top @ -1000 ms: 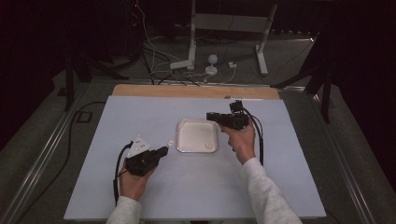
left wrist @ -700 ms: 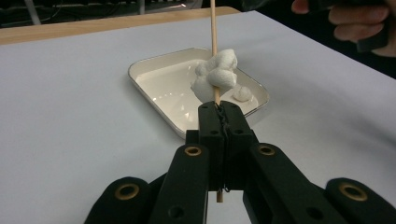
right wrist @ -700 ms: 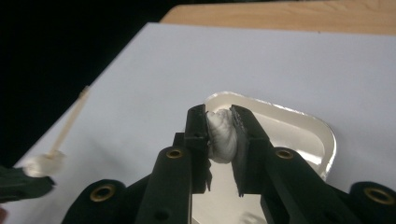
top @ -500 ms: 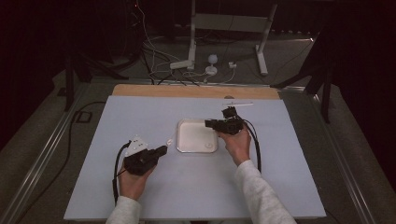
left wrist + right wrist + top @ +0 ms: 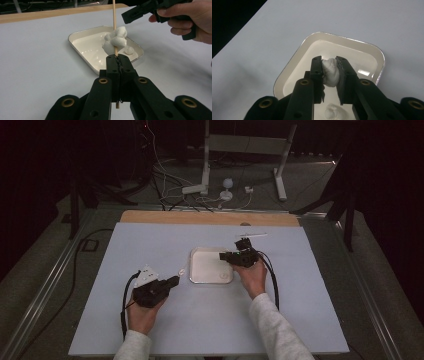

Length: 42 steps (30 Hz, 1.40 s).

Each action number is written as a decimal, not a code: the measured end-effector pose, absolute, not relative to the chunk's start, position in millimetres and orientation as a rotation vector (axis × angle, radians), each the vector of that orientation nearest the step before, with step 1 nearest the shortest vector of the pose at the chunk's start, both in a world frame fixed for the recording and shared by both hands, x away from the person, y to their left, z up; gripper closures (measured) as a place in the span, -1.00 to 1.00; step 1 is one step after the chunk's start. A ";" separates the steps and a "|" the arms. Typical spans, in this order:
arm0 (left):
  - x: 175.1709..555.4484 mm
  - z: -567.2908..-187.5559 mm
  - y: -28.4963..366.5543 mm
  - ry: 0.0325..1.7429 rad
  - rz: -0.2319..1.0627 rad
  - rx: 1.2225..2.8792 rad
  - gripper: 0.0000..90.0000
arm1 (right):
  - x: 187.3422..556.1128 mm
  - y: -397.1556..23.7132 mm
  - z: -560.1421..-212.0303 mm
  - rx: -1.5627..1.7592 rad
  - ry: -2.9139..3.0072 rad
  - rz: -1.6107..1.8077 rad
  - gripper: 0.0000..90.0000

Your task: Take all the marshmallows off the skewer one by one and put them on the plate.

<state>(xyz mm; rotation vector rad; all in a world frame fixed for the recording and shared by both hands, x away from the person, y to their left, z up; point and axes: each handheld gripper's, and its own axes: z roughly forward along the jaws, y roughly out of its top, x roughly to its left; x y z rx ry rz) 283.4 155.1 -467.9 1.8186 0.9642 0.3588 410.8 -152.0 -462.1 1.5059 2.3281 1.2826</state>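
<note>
Jaws of the left gripper (image 5: 117, 65) are clamping a thin wooden skewer (image 5: 114, 15) with white marshmallows (image 5: 115, 39) threaded on it, standing upright just near-left of the tray (image 5: 198, 270). Right gripper (image 5: 331, 65) is pinching one marshmallow (image 5: 330, 72) between its pads, hanging over the tray's right side. Another marshmallow (image 5: 333, 112) is lying loose in the tray. Tray is sitting mid-table on the white tabletop (image 5: 150, 240).
</note>
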 end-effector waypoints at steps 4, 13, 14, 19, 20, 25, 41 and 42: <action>283.4 -468.0 154.7 0.965 0.357 1.817 1.00 | 410.7 -150.3 -463.4 1.502 2.333 1.267 0.71; 283.4 -467.8 154.9 0.965 0.358 1.817 1.00 | 412.0 -147.8 -470.7 1.515 2.347 1.234 0.72; 283.4 -467.8 154.9 0.965 0.358 1.817 1.00 | 412.0 -147.5 -471.6 1.521 2.346 1.226 0.71; 283.4 -467.6 155.0 0.966 0.358 1.816 1.00 | 413.5 -147.3 -478.2 1.556 2.341 1.188 0.67; 283.4 -467.6 155.1 0.967 0.359 1.816 1.00 | 413.7 -147.6 -479.5 1.564 2.341 1.181 0.66; 283.5 -467.6 155.0 0.967 0.357 1.814 1.00 | 414.7 -150.5 -484.0 1.588 2.322 1.164 0.19; 283.3 -468.1 153.8 0.972 0.361 1.812 1.00 | 390.5 -138.0 -462.1 1.528 2.365 1.361 -0.50; 283.3 -468.1 153.7 0.972 0.361 1.813 1.00 | 387.3 -134.0 -460.5 1.509 2.382 1.374 -0.50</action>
